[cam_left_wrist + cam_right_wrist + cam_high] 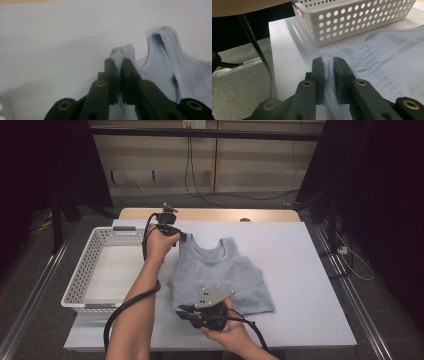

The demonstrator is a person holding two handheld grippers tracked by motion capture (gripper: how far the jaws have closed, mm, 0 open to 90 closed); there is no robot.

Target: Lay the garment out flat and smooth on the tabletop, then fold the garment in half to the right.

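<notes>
A pale blue sleeveless knit top (220, 275) lies flat on the white table (295, 270), neck end toward the far side. My left gripper (181, 236) is shut on the top's left shoulder strap (123, 53), which bunches up between the black jaws in the left gripper view. At the near left, my right gripper (181, 311) is shut on the top's ribbed hem corner (327, 62); the fabric runs down between its jaws in the right gripper view. Both forearms come in from the bottom of the high view.
A white perforated basket (82, 275) stands at the table's left, close beside the top, and shows again as the basket (362, 22) in the right gripper view. Black cables trail from both grippers. The near table edge (272, 57) drops to a grey carpeted floor.
</notes>
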